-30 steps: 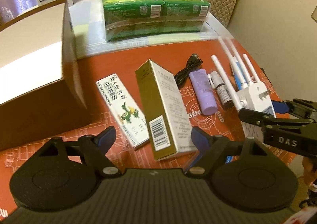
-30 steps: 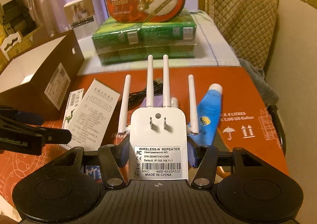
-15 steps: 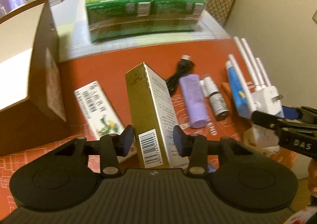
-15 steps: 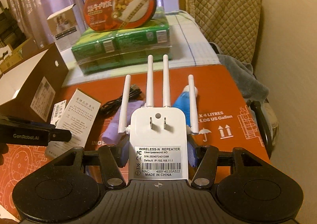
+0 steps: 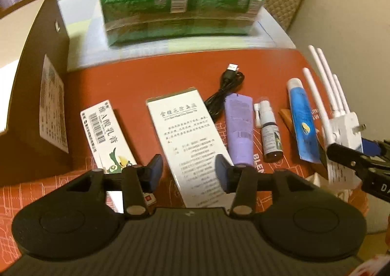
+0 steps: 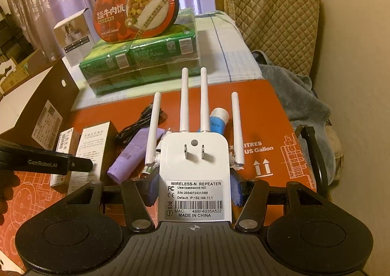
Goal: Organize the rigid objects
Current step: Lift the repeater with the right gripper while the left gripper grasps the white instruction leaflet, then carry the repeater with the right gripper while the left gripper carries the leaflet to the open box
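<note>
My right gripper (image 6: pixel 193 191) is shut on a white wireless repeater (image 6: pixel 193 178) with several antennas, held above the red mat; it also shows in the left wrist view (image 5: pixel 341 129). My left gripper (image 5: pixel 187 173) stands around the near end of a tall white and gold box (image 5: pixel 192 141) that lies flat on the mat; its pads sit close to the box's sides, and contact is unclear. Beside it lie a green and white box (image 5: pixel 107 137), a black USB cable (image 5: pixel 224 95), a purple tube (image 5: pixel 238 129), a small spray bottle (image 5: pixel 268 134) and a blue tube (image 5: pixel 302 124).
An open brown cardboard box (image 5: pixel 36 95) stands at the left. Green wrapped packs (image 5: pixel 178 12) with a red food bowl (image 6: pixel 135 10) on top stand at the back. A quilted chair (image 6: pixel 270 19) and grey cloth (image 6: pixel 292 95) are at the right.
The gold box has gone from standing on its edge to lying flat with its white face up. My left gripper has moved forward over it. My right gripper has risen with the repeater.
</note>
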Motion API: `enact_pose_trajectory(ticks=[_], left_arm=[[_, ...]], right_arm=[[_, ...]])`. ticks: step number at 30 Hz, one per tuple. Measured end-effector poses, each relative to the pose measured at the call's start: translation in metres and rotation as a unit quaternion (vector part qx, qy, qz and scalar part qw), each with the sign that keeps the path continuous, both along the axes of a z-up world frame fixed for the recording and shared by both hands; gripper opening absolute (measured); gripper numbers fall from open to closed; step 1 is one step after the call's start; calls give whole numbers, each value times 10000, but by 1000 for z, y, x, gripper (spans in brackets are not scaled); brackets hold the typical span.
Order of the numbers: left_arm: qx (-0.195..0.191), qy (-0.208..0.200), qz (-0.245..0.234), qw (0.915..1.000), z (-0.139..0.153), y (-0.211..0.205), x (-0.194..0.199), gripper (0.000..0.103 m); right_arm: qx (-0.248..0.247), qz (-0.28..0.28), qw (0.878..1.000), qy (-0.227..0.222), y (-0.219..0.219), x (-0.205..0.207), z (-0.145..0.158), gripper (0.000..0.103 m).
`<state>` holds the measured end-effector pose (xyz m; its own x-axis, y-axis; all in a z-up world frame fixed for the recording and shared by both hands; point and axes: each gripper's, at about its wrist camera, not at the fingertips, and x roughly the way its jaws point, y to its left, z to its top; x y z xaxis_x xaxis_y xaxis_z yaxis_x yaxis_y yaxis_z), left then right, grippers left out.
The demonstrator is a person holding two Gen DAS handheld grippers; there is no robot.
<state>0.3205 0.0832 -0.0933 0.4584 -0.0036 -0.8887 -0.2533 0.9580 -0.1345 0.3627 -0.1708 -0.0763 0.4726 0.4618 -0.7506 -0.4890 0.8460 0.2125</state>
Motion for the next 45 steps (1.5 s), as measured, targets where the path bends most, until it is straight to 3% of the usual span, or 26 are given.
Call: enact_pose_trajectory(ticks=[1, 9, 21, 34, 45], left_arm=[[34, 28, 59, 10000, 0, 0, 1, 55], [174, 88, 106, 9998, -1, -18, 14, 68], [802, 369, 376, 9954, -14, -25, 29, 59], [1039, -213, 821, 9910, 26, -28, -9, 57], [1056, -773, 1492, 9801, 75, -9, -72, 57]], right_arm=[[8, 5, 10000, -1, -1, 1, 0, 53], [60, 143, 9999, 16, -7, 13, -1, 53], [95, 290, 9995, 56, -14, 23, -4, 53], [282, 837, 9961, 4, -5, 29, 1, 53], [523, 1645, 9850, -65, 42, 13, 20, 53]])
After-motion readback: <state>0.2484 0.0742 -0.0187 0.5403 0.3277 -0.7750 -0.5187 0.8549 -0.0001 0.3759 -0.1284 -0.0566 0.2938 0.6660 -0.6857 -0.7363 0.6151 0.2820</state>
